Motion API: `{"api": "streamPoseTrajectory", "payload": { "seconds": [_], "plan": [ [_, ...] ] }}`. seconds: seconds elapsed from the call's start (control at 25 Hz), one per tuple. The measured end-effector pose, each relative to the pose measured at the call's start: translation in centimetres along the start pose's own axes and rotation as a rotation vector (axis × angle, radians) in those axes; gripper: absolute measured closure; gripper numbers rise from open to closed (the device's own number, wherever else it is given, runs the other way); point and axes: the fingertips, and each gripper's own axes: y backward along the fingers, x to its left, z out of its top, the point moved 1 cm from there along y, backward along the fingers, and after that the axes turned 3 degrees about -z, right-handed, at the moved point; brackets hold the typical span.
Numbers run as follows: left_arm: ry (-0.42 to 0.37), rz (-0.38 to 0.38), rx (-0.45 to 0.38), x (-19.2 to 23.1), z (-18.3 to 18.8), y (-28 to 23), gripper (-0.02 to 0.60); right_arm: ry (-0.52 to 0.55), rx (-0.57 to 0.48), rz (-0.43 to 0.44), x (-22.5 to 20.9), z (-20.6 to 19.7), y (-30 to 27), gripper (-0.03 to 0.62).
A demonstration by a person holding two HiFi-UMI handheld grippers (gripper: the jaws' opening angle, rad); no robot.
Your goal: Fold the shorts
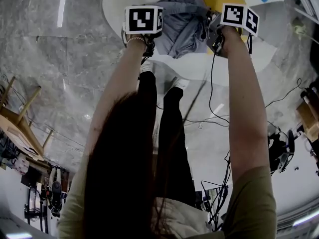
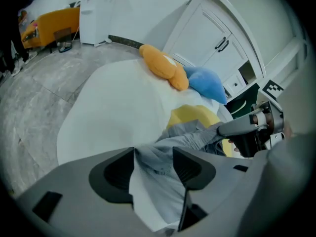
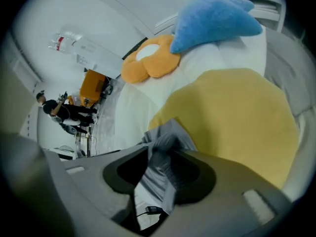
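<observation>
A large white round padded platform [image 2: 111,107] carries a yellow circular patch [image 3: 232,112]. The crumpled grey-blue fabric shorts [image 1: 184,26] lie bunched partly over that patch, close to the platform's near rim. The left gripper [image 2: 153,167] and right gripper [image 3: 160,169] hover over that rim, each with jaws apart and a ridge of shorts loose between them. As I judge it, cloth may snag on a withdrawing pad, skewing the fold or dragging the shorts off the rim.
</observation>
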Motion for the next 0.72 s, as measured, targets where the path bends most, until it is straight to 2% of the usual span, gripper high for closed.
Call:
{"api": "streamPoseTrajectory", "payload": {
  "seconds": [0.04,0.08,0.12,0.2,0.28,0.32,0.4,0.48,0.56,0.64,0.72],
  "plan": [
    [-0.002,0.006,-0.030,0.4,0.3,0.4,0.324,0.026,-0.010,0.020,0.5,0.3,0.2,0.416],
    [-0.009,0.015,-0.064,0.9,0.7,0.8,0.297,0.045,-0.022,0.045,1.0,0.7,0.4,0.318],
    [-0.020,0.024,-0.098,1.4,1.1,1.3,0.281,0.061,-0.035,0.067,1.5,1.2,0.7,0.276],
    [-0.058,0.019,-0.150,2.1,1.6,2.3,0.259,0.106,-0.063,0.084,2.0,2.2,1.6,0.275],
    [-0.154,-0.043,-0.166,1.4,1.3,2.9,0.259,0.189,-0.074,0.056,1.6,2.6,2.7,0.275],
    [-0.244,-0.086,-0.159,0.5,0.9,3.1,0.259,0.239,-0.068,0.035,1.2,2.4,3.2,0.275],
    [-0.493,-0.158,-0.109,-1.9,-0.8,3.4,0.256,0.331,-0.038,-0.001,0.3,1.1,4.0,0.275],
    [-0.751,-0.206,-0.008,-3.8,-3.6,3.0,0.251,0.406,0.007,-0.026,-0.6,-1.2,4.4,0.275],
    [-0.948,-0.237,0.102,-4.9,-6.3,2.2,0.245,0.473,0.057,-0.059,-1.8,-3.8,4.6,0.275],
    [-1.061,-0.247,0.175,-5.4,-8.0,1.3,0.242,0.550,0.098,-0.091,-2.8,-6.3,4.5,0.275],
    [-1.088,-0.245,0.209,-5.4,-8.3,0.4,0.241,0.632,0.127,-0.102,-3.1,-8.5,4.3,0.275]
  ]
}}
